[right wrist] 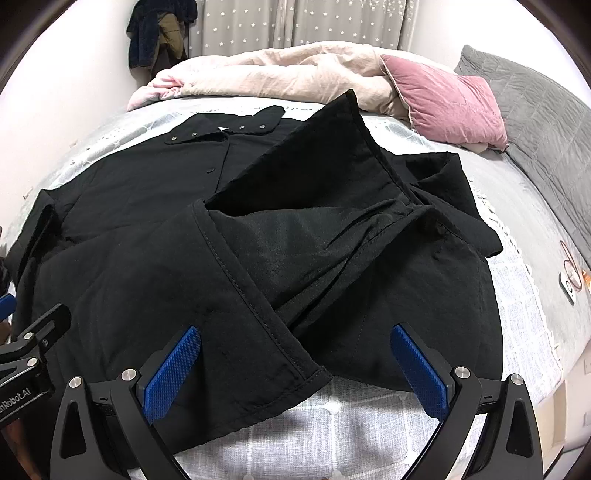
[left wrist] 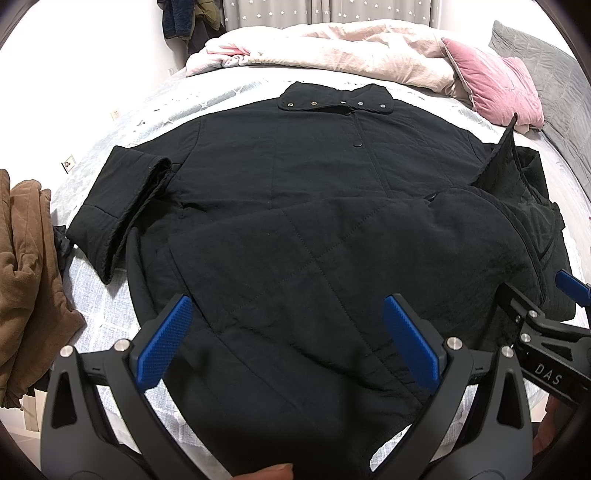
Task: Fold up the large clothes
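Note:
A large black quilted coat (left wrist: pixel 295 192) lies front-up on the grey bed cover (left wrist: pixel 177 107), collar (left wrist: pixel 332 99) at the far side. Its left sleeve (left wrist: pixel 122 199) is folded in across the body. The right side and hem are turned over in loose folds, showing the lining (right wrist: pixel 295 236). My left gripper (left wrist: pixel 288 339) is open above the near hem, holding nothing. My right gripper (right wrist: pixel 295 369) is open over a turned hem corner (right wrist: pixel 288 362). The right gripper's body also shows in the left wrist view (left wrist: pixel 546 332).
A cream duvet (left wrist: pixel 332 48) and a pink pillow (left wrist: pixel 495 85) lie at the far side, a grey pillow (right wrist: pixel 535 122) at the right. Brown clothing (left wrist: pixel 26 266) hangs at the left bed edge. Dark clothes (right wrist: pixel 159 33) hang on the wall. A small device (right wrist: pixel 570 284) lies at the right.

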Available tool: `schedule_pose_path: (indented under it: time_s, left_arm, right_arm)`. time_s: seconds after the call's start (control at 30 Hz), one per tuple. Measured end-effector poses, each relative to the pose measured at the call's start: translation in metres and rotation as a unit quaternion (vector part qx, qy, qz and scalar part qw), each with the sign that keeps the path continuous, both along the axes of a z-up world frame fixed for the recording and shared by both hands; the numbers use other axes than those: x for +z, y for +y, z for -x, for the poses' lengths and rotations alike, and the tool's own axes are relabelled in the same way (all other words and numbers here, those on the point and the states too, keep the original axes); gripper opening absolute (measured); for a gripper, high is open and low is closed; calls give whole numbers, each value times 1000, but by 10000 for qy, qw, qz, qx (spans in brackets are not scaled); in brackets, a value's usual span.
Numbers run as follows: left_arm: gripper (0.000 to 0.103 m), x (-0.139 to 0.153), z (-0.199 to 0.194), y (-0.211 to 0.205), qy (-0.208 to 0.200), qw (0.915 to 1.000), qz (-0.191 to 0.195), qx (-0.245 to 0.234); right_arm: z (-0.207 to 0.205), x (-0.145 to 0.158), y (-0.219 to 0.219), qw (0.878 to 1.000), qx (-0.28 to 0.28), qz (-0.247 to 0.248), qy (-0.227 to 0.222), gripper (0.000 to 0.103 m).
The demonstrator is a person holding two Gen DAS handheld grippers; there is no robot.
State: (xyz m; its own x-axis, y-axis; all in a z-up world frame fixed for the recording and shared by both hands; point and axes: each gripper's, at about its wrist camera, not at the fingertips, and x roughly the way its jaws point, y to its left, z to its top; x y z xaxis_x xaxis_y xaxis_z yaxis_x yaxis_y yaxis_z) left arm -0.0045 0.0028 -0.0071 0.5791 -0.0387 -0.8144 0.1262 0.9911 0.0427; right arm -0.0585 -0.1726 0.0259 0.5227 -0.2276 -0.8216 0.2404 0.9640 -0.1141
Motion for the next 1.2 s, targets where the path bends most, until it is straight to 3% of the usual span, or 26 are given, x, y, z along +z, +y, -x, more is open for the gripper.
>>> schedule_pose_path:
  time_s: [0.47, 0.6, 0.7, 0.8, 0.97, 1.03, 1.13, 1.2]
  left_arm:
    - [103, -1, -2, 6, 50, 10000, -21, 3]
    - [103, 6, 0, 8, -128, 9999, -80, 36]
    - [103, 19, 3, 8, -368, 9990, 125, -216]
    - [103, 28, 0, 4, -554, 9974, 59, -464]
    - [103, 45, -32, 13, -313, 9953, 140, -909]
    - [103, 52, -52, 19, -272, 9945, 3, -1011]
    - [103, 55, -91, 28, -93, 9930, -402, -1109]
    - [103, 51, -122, 38, 137, 9938, -430, -1018]
  right_arm:
    - [4, -1, -7, 10000, -27, 76, 35, 103]
    - [8, 5, -13, 9999, -64, 104, -56, 103]
    - [13, 12, -19, 9998, -25, 6, -207, 103]
    - [16, 20, -24, 9992, 184, -86, -355, 103]
    - [16, 55, -46, 9942, 483, -591, -759, 103]
    - [7, 69, -64, 9927, 441, -791, -791, 103]
    - [-21, 87, -96, 9906, 561, -1022, -711, 103]
    - [-52, 94, -119, 9859, 935, -1292, -509, 103]
